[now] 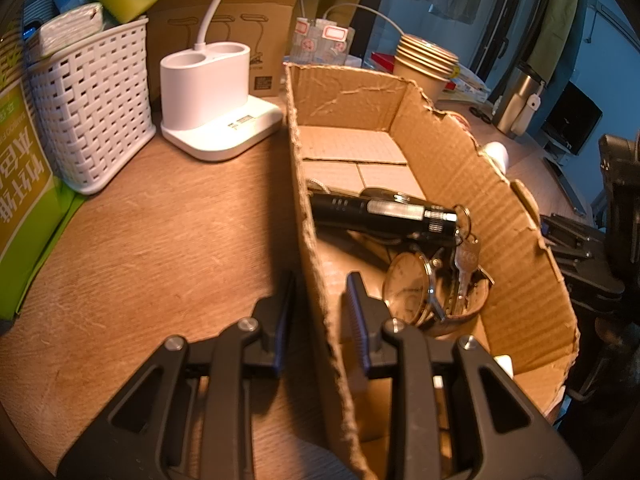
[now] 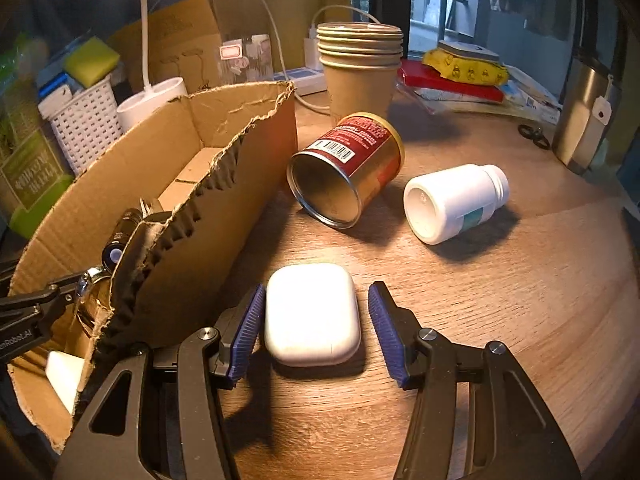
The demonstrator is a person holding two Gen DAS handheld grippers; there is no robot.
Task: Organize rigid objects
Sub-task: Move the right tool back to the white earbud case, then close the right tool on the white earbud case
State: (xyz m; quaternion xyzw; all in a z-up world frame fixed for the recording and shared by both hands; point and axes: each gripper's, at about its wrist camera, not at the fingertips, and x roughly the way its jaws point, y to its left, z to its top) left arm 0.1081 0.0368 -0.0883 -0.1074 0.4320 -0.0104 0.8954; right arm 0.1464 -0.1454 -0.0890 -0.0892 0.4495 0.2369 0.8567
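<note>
Black linkages tipped with blue ribbed pads fill the bottom of both views. Jaws of the left gripper [image 1: 320, 312] are nearly together, clamped on the near side wall of a torn cardboard box [image 1: 516, 240], one pad outside the wall and one inside.

Inside the box lie a black flashlight [image 1: 380, 216], a bunch of keys [image 1: 464, 260] on a ring touching its end, and a wristwatch [image 1: 412, 288] with a pale dial just beside the keys. Something small and white [image 2: 64, 372] lies at the box's near end; what it is cannot be told.

Jaws of the right gripper [image 2: 316, 320] stand apart on either side of a white earbud case [image 2: 311, 314], which lies flat on the wooden surface [image 2: 520, 300] just outside the box. One pad sits close against the case's left edge; a clear gap shows on the right.

Beyond the case, a red and gold tin can [image 2: 348, 168] lies on its side with its open end toward the camera, close to the box's far corner. Beside it lies a white pill bottle [image 2: 454, 202], also tipped over. Further back stand a stack of brown paper cups [image 2: 360, 68], a steel flask [image 2: 584, 120] and a pile of red and yellow packets [image 2: 460, 68].

Left of the box stand a white lamp base [image 1: 216, 104] and a white woven basket [image 1: 92, 120] holding sponges.
</note>
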